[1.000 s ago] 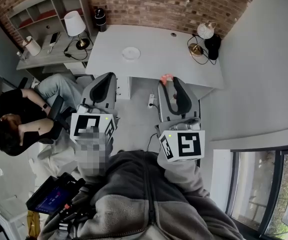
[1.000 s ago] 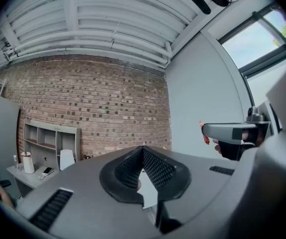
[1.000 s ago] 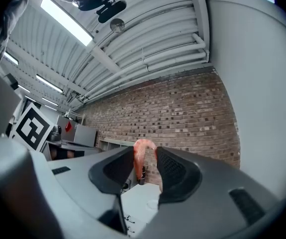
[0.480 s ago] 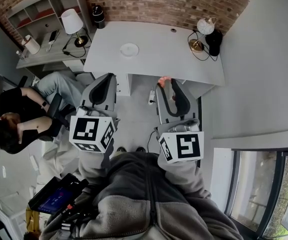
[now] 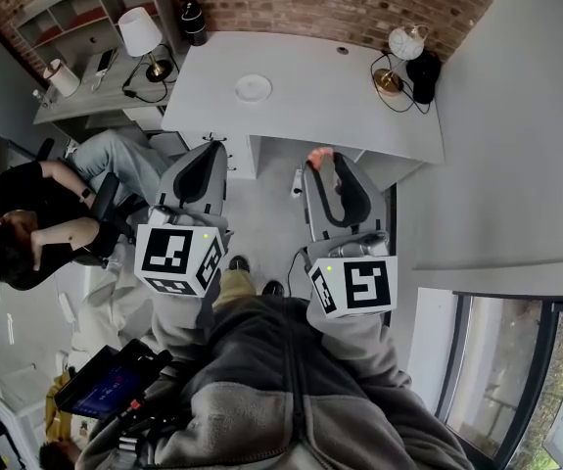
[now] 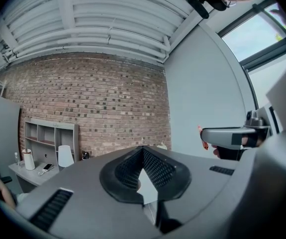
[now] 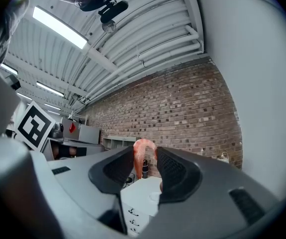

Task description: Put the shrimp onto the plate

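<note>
Shrimp (image 7: 143, 157): pinched at the tip of the right tool (image 7: 145, 164), held in the air over the floor, just short of the counter's near edge.
Direction: long axis runs upright in the right gripper view; the curved back arches above the jaw tips and one end hangs down between them.
Look: pink-orange, glossy, hooked.
Right tool: jaws closed on the shrimp, a narrow gap between them filled by its body.
Plate (image 5: 253, 88): small, round, white, on the counter (image 5: 310, 101), well apart from the shrimp and to its left.
Left tool (image 6: 143, 153): jaw tips touching, nothing between them, beside the right tool.
Backdrop: brick wall (image 5: 310, 8) behind the counter.
</note>
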{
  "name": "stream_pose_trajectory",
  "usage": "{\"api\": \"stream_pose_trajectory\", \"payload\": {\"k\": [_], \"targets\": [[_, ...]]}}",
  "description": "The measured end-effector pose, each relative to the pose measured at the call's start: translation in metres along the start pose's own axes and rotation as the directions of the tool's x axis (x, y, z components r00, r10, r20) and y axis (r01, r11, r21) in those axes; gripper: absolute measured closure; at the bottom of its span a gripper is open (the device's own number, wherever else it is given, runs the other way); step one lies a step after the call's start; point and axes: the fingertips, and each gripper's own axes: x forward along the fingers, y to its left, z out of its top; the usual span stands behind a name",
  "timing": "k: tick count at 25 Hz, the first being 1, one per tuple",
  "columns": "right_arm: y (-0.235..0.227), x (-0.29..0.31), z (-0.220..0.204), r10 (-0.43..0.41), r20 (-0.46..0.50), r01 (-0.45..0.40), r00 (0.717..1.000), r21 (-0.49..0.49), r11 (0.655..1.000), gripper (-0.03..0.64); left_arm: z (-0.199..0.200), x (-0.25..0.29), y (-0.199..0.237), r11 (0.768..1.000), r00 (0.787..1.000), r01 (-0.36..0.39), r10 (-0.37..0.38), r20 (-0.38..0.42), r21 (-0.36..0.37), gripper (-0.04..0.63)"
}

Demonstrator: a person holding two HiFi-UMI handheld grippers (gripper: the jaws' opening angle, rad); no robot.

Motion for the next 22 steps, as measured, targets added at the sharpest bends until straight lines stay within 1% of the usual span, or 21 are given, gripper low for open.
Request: {"api": "stream_pose_trajectory", "payload": {"k": [6, 10, 16, 22], "targets": [[0.000, 0.020, -0.012, 0.009, -0.009, -0.009, 1.000, -0.003, 1.000, 0.470, -0.010, 0.013, 0.021, 1.000, 1.000, -0.030, 0.030, -0.004, 0.010, 0.591], [-0.002, 0.032, -0.015, 0.003, -0.017, -0.003, 1.000, -0.025, 1.000, 0.470, -0.012, 0.030, 0.029, 1.000, 1.000, -0.016, 0.016, 0.005, -0.005, 0.591], [-0.014, 0.039, -0.013, -0.017, -0.027, 0.016, 0.999, -0.045, 0.999, 0.471, -0.011, 0.048, 0.028, 1.000, 1.000, 0.019, -0.019, 0.015, -0.020, 0.591], [-0.019, 0.100, -0.032, 0.006, -0.053, -0.008, 0.999, -0.039, 0.999, 0.471, -0.023, 0.091, 0.071, 1.000, 1.000, 0.003, -0.004, -0.009, -0.031, 0.591]]}}
